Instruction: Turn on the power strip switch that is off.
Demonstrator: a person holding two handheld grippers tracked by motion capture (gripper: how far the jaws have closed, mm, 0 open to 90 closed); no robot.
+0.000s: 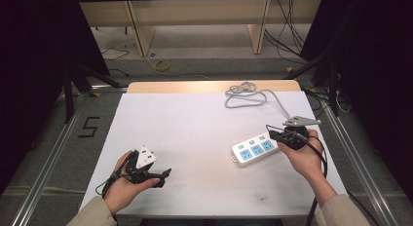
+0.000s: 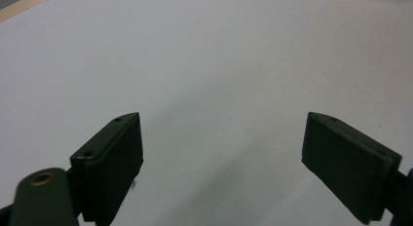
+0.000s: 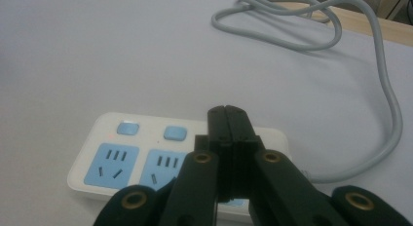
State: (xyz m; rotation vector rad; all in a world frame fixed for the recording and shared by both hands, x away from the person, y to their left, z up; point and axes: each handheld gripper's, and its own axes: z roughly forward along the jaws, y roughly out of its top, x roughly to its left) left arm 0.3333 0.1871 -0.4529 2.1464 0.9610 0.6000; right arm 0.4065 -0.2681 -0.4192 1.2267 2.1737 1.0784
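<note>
Power strip sits on the white table, right of centre and toward the near edge, lying at a slight angle w/ its far-right end tucked under your right gripper. It's white w/ blue sockets and blue switches along the far side. Its grey cord runs from that right end toward the far edge, where it's bunched in loose loops near the wooden strip of the table.

Your right gripper is over the strip's right end, held in your right hand. In the right gripper view the jaws are pressed flat together w/ nothing between them, tips above the strip's top face; can't tell if they touch it. Cord curves off to the right there.

Your left gripper is at the near-left part of the table, well apart from the strip, held in your left hand and pointing right. In the left gripper view its jaws stand wide apart, w/ bare table between and beyond them, nothing gripped.
</note>
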